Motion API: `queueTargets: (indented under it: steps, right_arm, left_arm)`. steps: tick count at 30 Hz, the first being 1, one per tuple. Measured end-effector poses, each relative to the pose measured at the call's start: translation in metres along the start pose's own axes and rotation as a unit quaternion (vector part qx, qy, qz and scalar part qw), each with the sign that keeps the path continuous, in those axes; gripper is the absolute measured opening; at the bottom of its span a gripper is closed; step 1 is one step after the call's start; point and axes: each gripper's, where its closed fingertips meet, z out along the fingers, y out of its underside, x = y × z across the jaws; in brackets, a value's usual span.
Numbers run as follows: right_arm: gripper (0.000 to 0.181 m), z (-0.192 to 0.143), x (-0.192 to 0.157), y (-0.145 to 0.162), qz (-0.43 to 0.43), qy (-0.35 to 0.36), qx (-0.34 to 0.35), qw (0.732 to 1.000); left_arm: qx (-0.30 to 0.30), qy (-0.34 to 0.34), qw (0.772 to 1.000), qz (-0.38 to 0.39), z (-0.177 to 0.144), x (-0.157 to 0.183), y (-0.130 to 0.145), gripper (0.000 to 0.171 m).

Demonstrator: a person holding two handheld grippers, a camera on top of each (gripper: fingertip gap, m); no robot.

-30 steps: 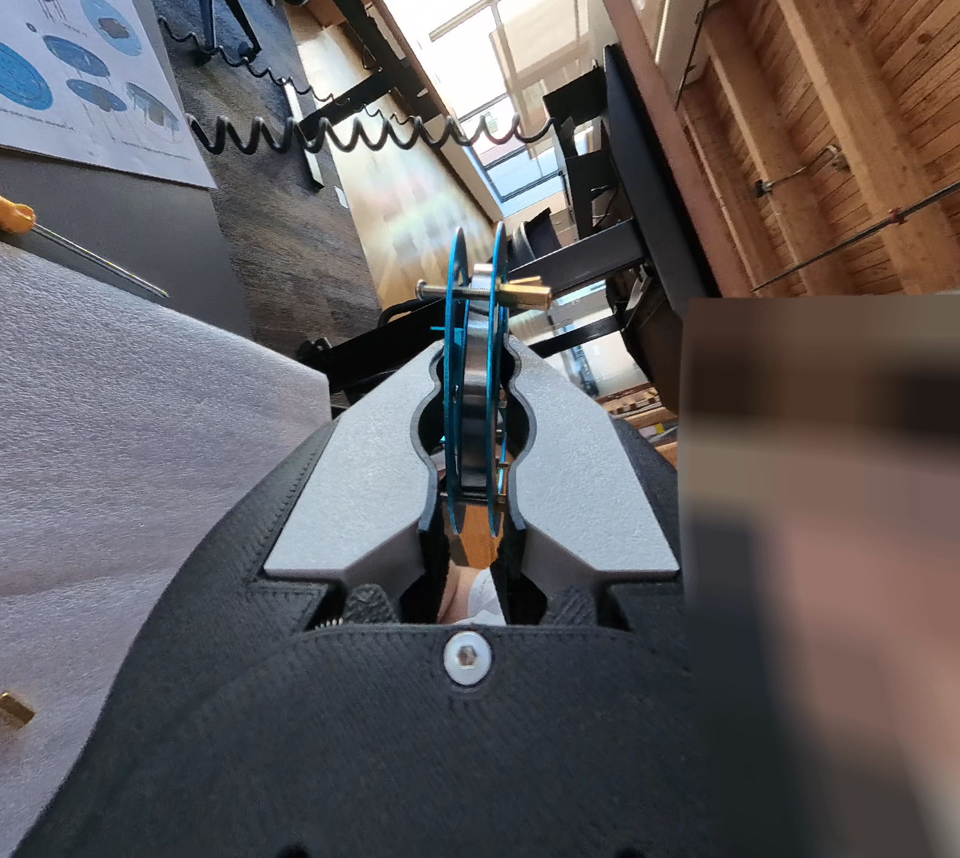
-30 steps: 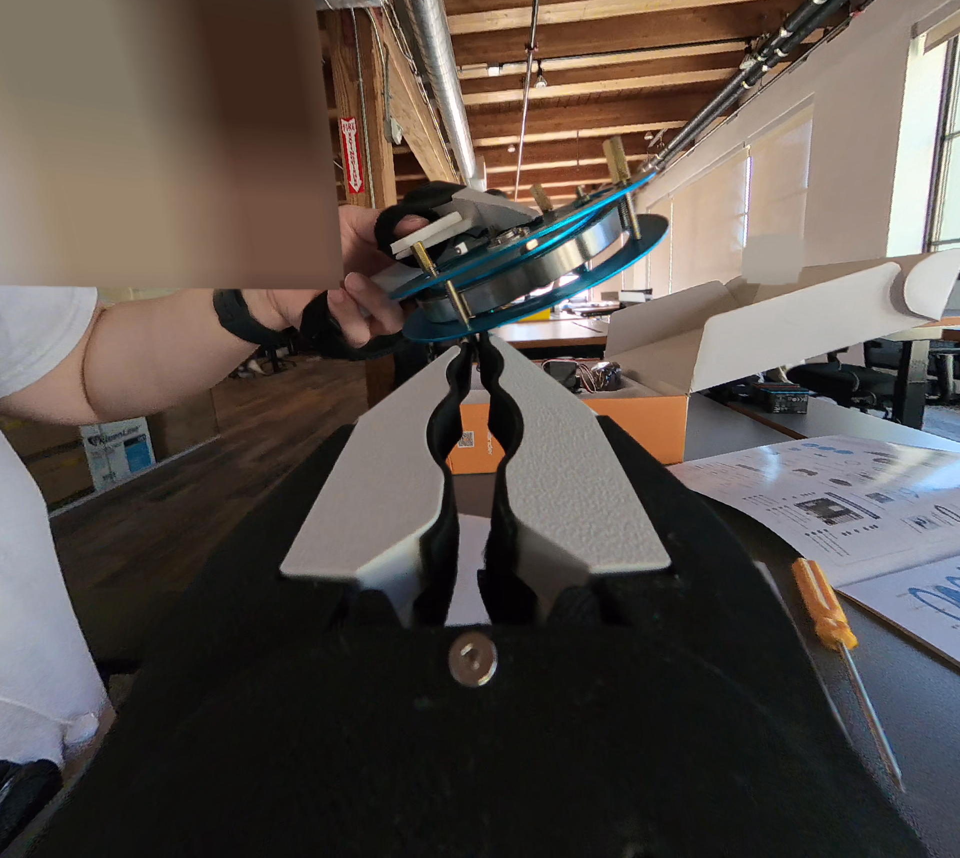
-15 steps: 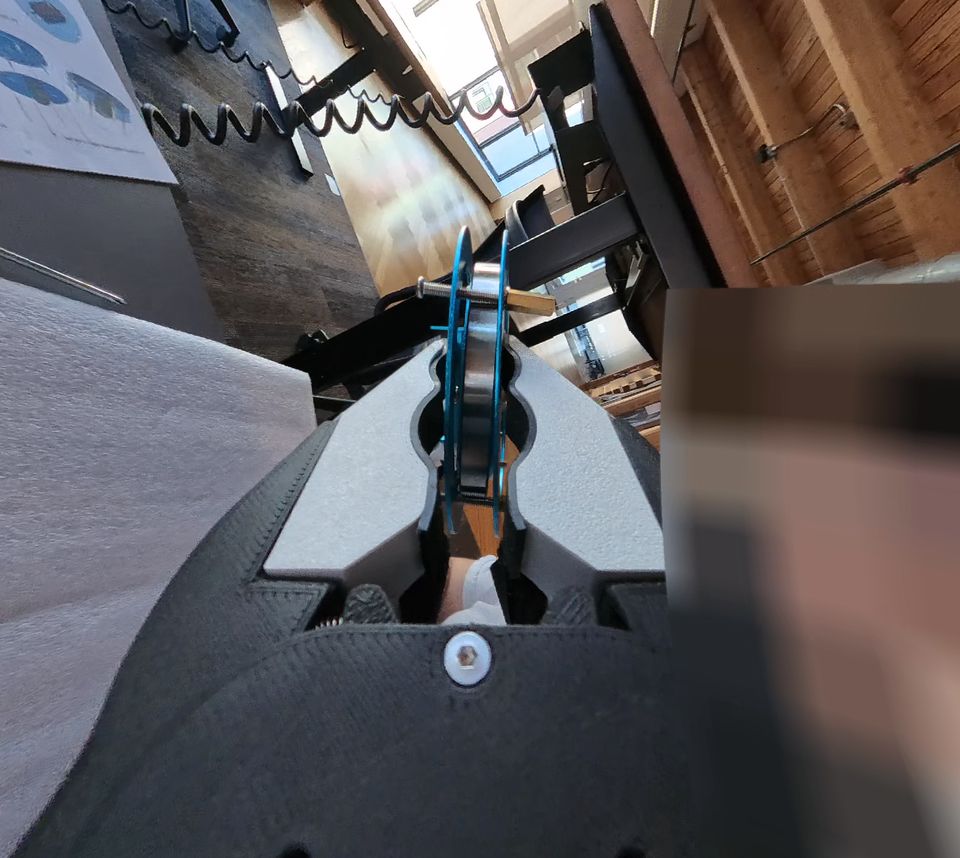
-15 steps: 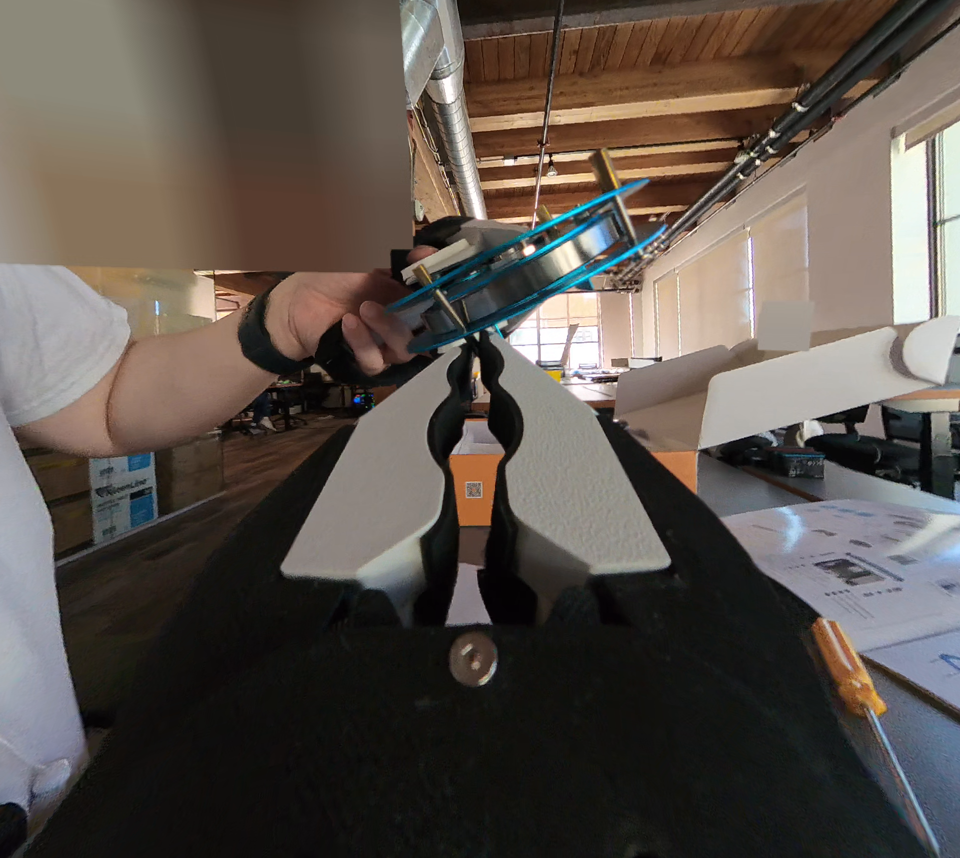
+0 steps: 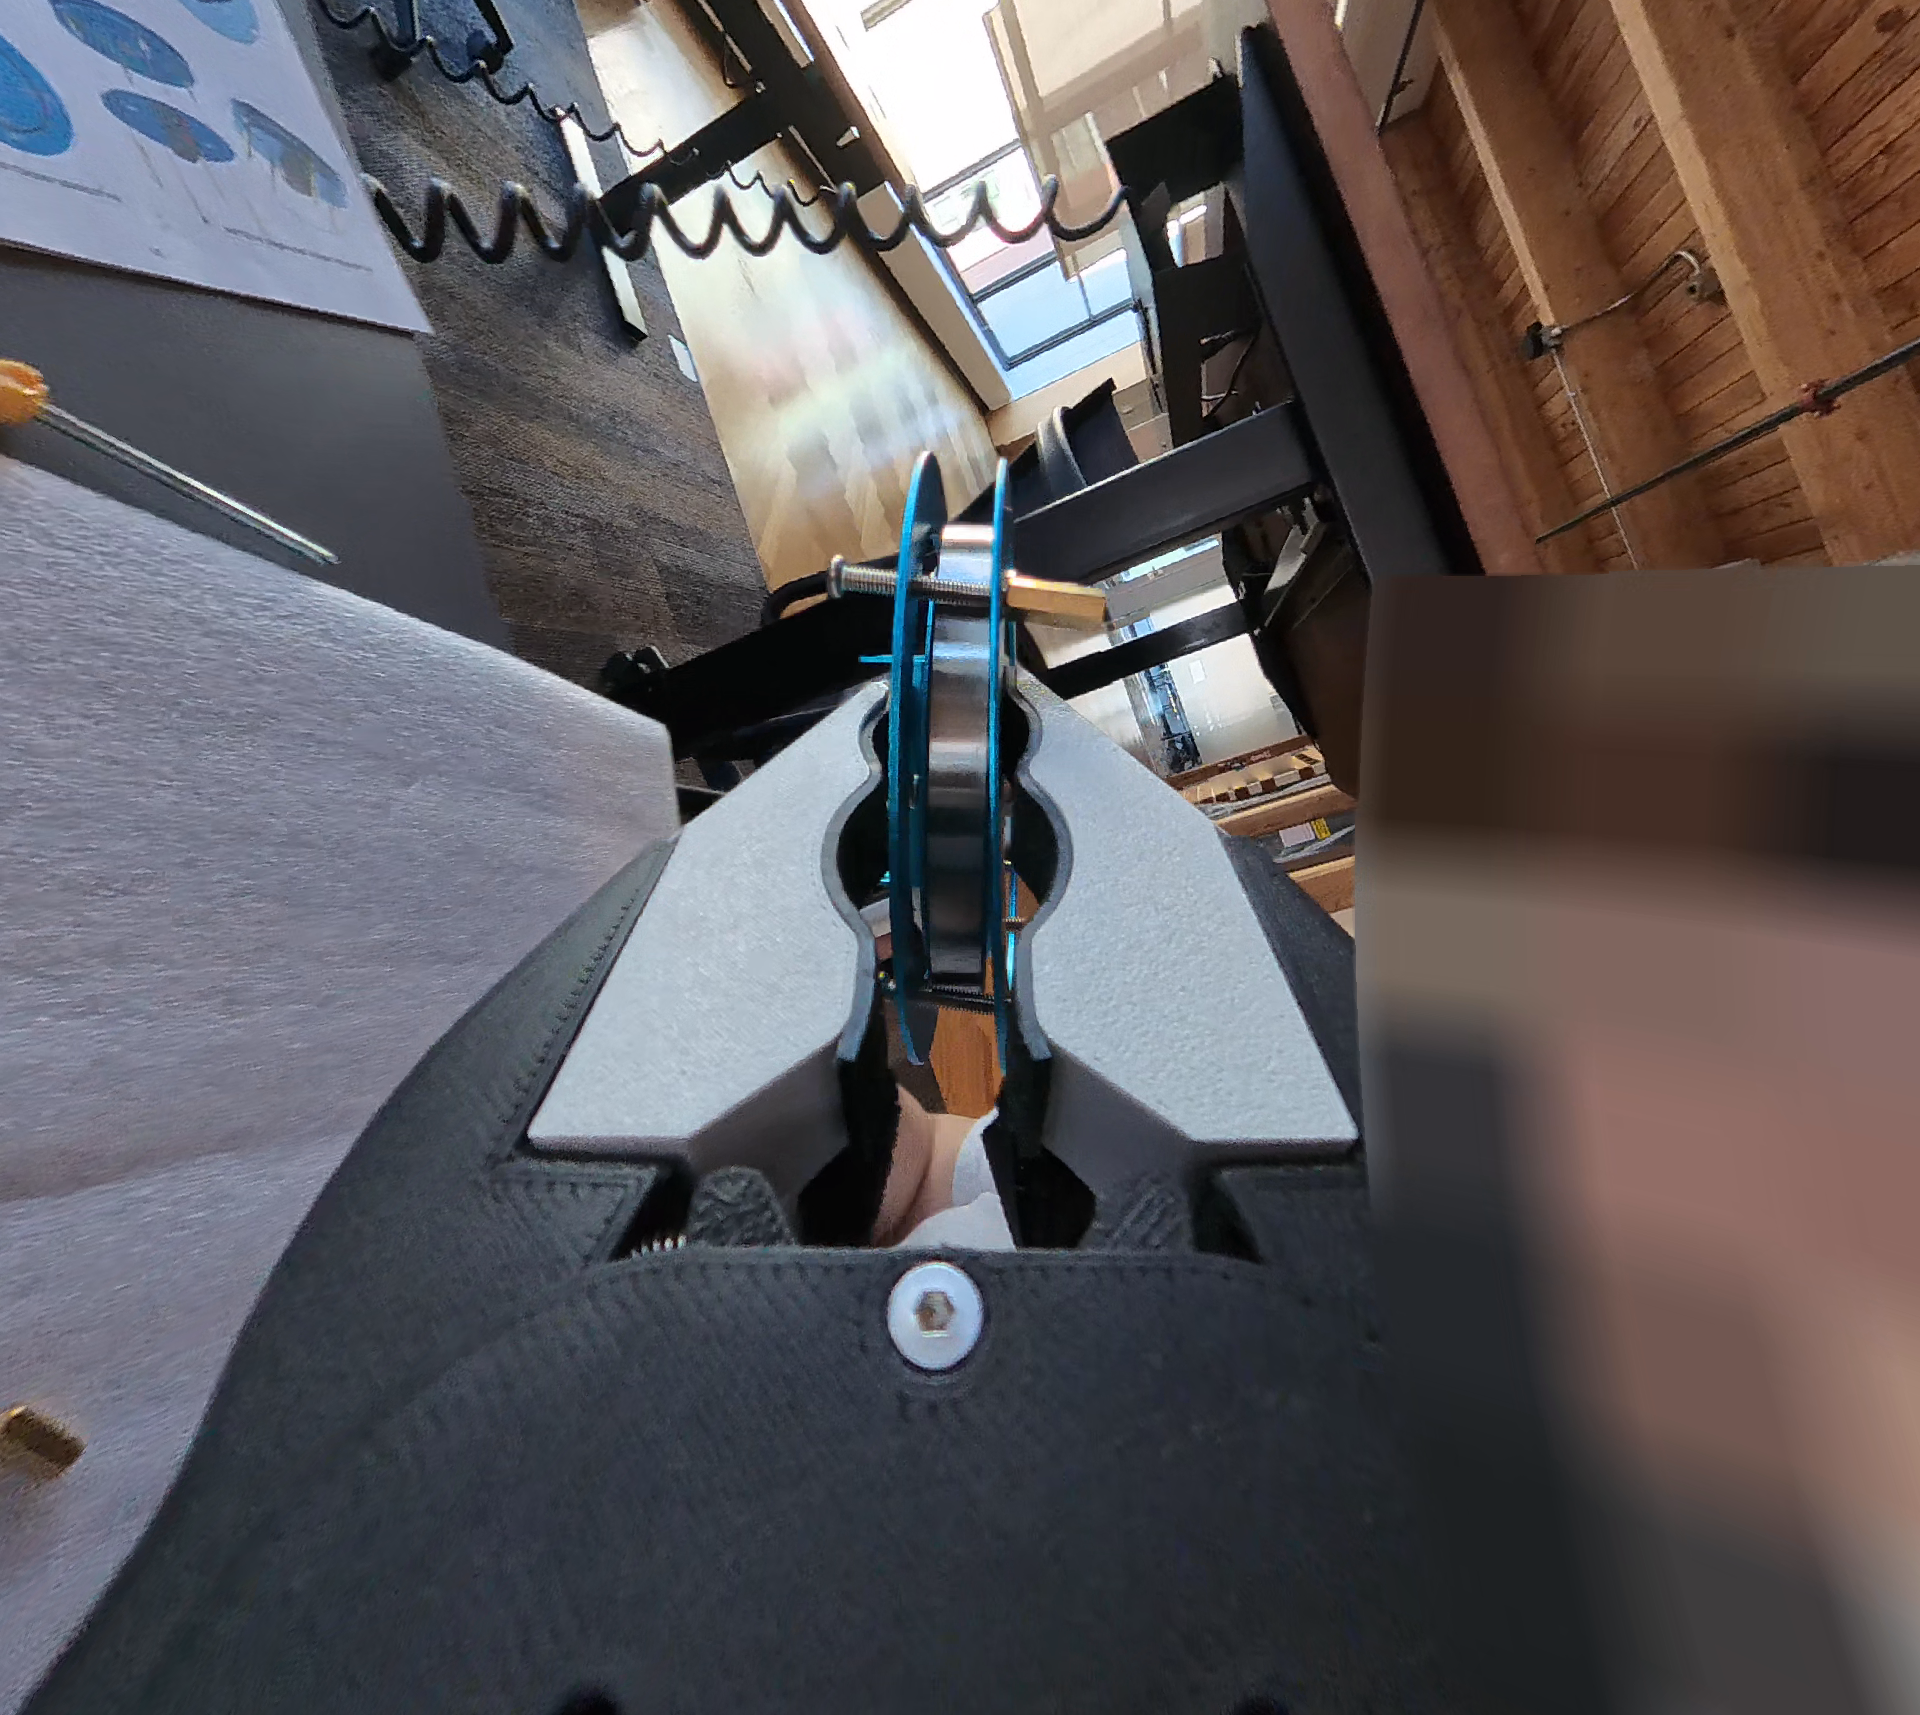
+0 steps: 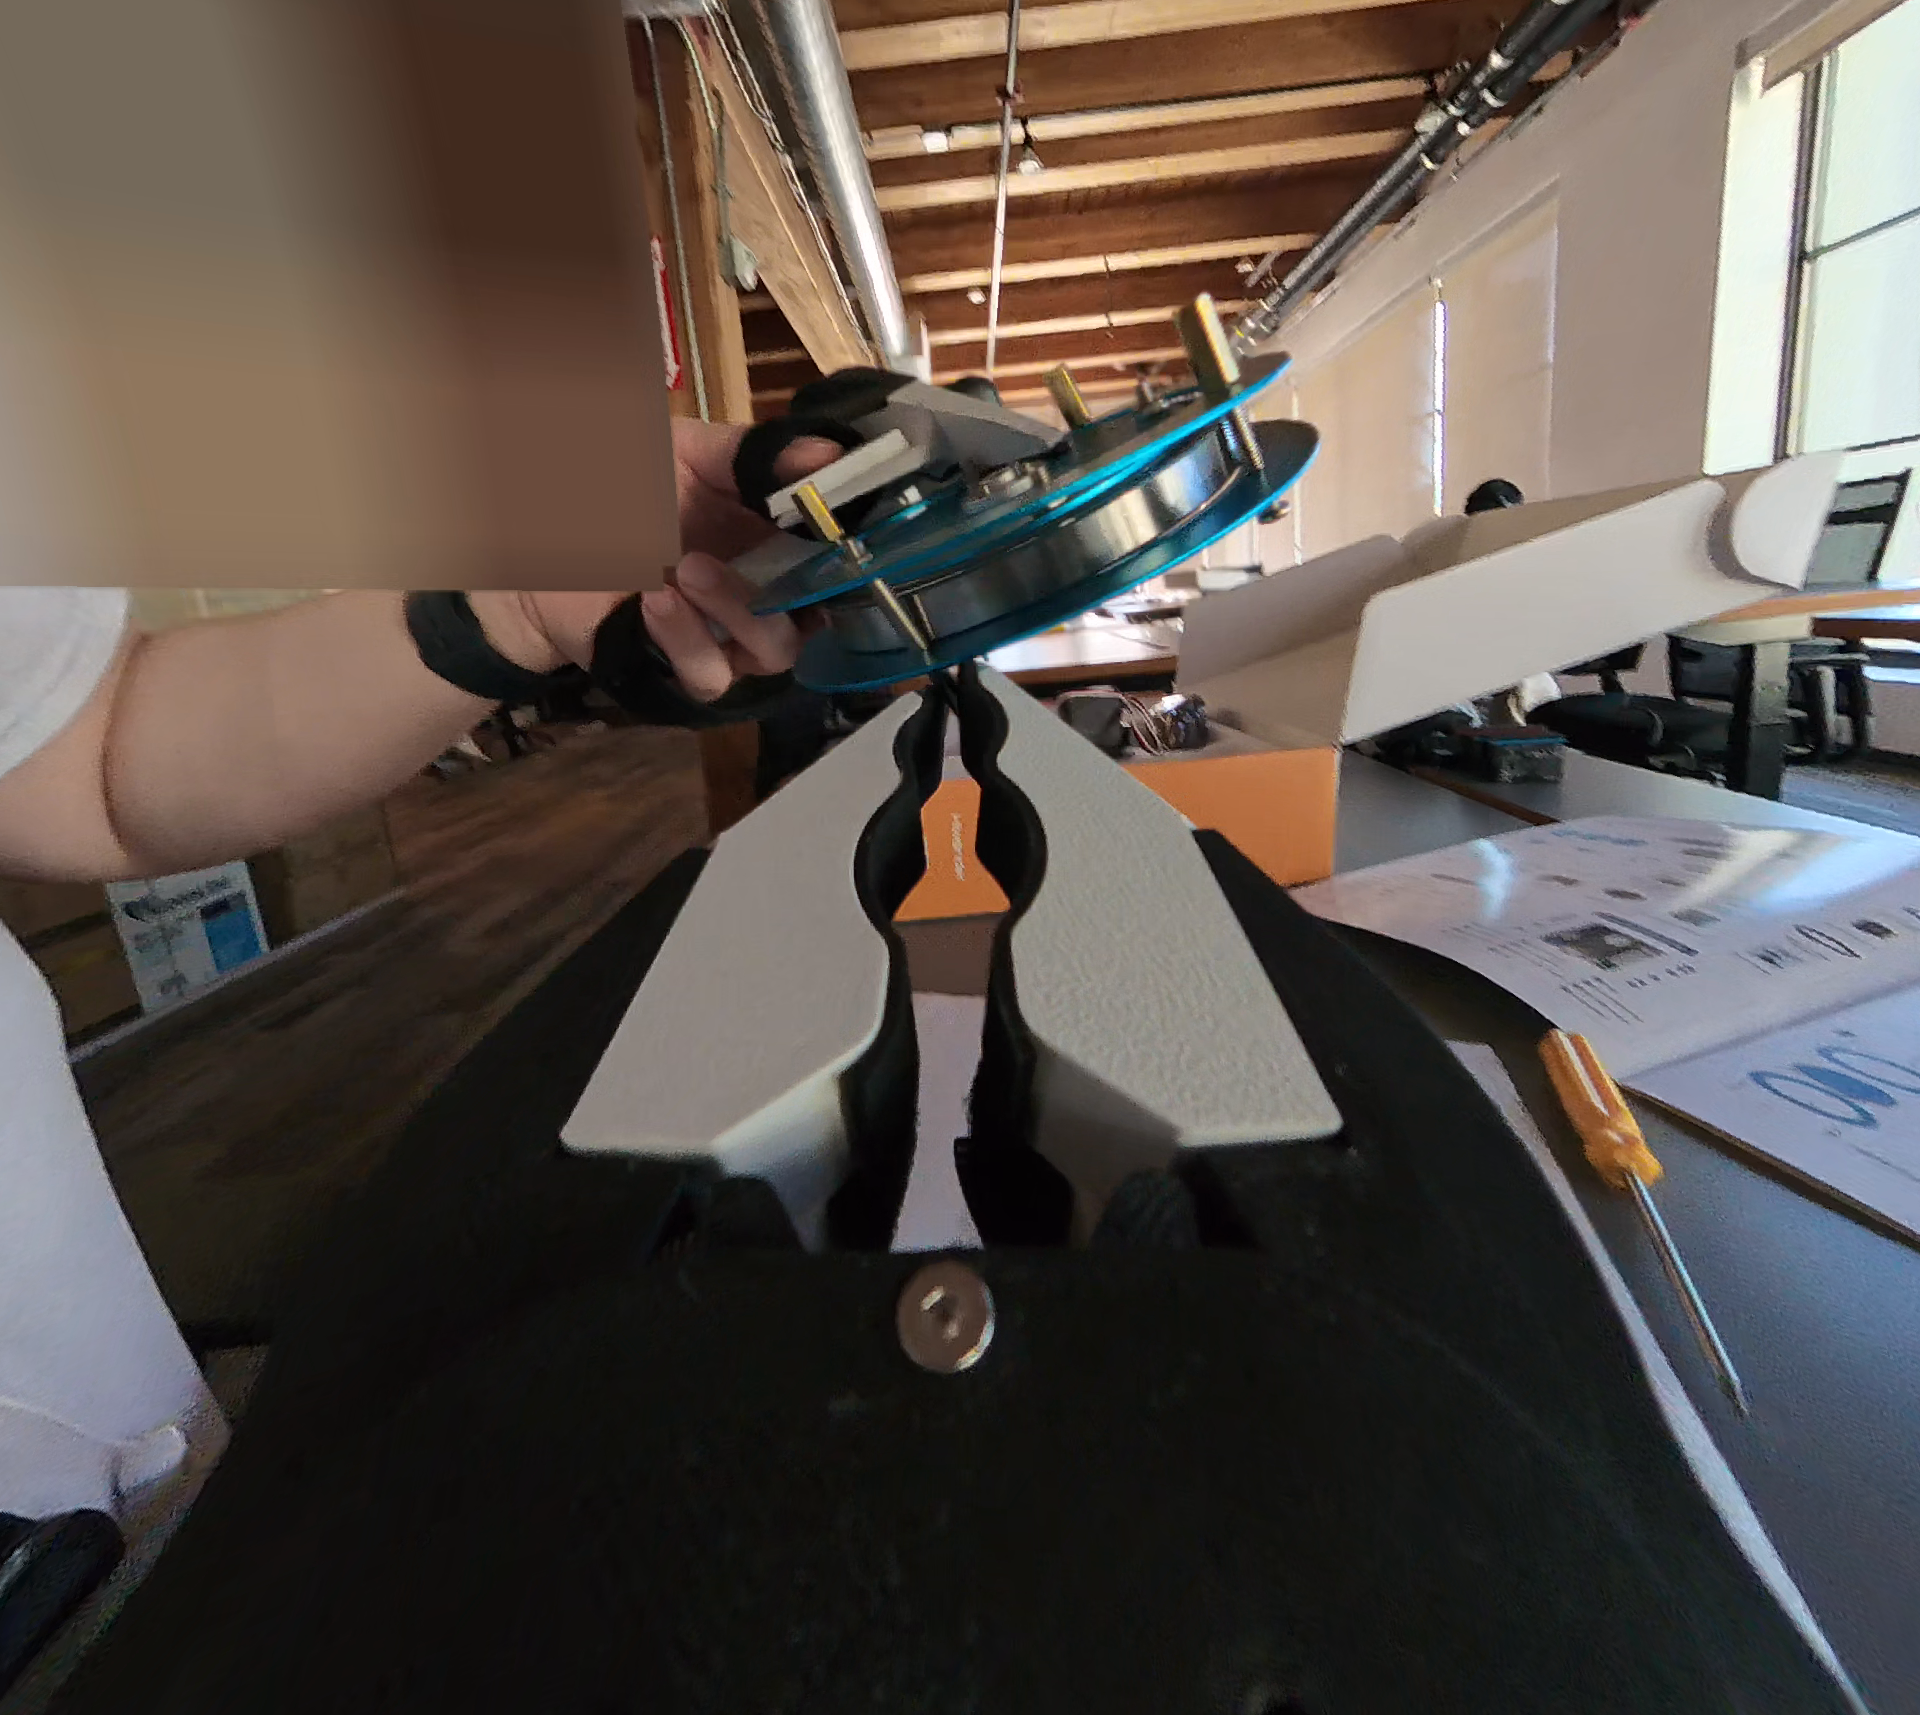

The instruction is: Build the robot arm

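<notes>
My left gripper [image 5: 951, 715] is shut on a round assembly [image 5: 956, 782]: two thin blue plates with a metal ring between them, joined by screws and brass standoffs [image 5: 1049, 600]. I see it edge-on in the left wrist view. In the right wrist view the assembly [image 6: 1049, 564] is held tilted in the air by the left gripper [image 6: 935, 439] and a person's hand. My right gripper [image 6: 948, 691] sits just under the lower blue plate with its tips touching it. Its jaws are nearly together, and I cannot see anything between them.
An orange-handled screwdriver [image 6: 1590, 1115] lies on the dark table beside printed sheets [image 6: 1662, 938]. An open orange and white box [image 6: 1226, 792] stands behind. A white foam mat [image 5: 260, 834] holds a loose brass standoff [image 5: 36, 1442]. A coiled black cable [image 5: 727, 226] hangs across. Tip to tip, the grippers are about 7 cm apart.
Both grippers swung slightly with the assembly and came back near where they were a second ago. The assembly sits a little lower and more to the right in the right wrist view. Both grips unchanged.
</notes>
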Motion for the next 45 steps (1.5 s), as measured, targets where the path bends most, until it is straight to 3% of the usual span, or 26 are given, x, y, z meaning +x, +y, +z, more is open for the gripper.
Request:
queueTargets:
  steps: [3, 7, 16, 25, 29, 38, 45]
  right_arm:
    - [0.001, 0.001, 0.001, 0.01, 0.004, 0.011, -0.024, 1.0]
    - [0.001, -0.002, -0.009, 0.006, 0.04, -0.027, 0.011, 0.999]
    - [0.001, 0.001, 0.002, 0.037, 0.084, 0.01, -0.052, 0.995]
    - [0.001, 0.0, -0.003, 0.038, 0.045, 0.015, -0.047, 0.998]
    - [0.001, -0.001, -0.002, 0.039, 0.072, 0.013, -0.04, 0.997]
    - [0.0, -0.006, -0.004, 0.035, 0.106, -0.018, -0.018, 0.994]
    - [0.001, -0.012, -0.006, 0.05, 0.114, -0.019, -0.088, 0.989]
  left_arm:
    - [0.007, -0.007, 1.0, 0.0, -0.003, -0.011, 0.0, 0.015]
    - [0.0, 0.016, 1.0, -0.023, -0.002, -0.016, 0.007, 0.015]
    - [-0.008, -0.044, 0.998, 0.044, -0.008, -0.033, 0.005, 0.015]
    - [-0.022, -0.059, 0.996, 0.059, -0.009, -0.038, 0.009, 0.016]
    - [-0.031, -0.076, 0.992, 0.093, -0.008, -0.037, 0.009, 0.016]
    - [-0.028, -0.048, 0.994, 0.091, -0.005, -0.038, 0.014, 0.016]
    - [-0.004, -0.022, 0.999, 0.047, -0.009, -0.057, 0.023, 0.016]
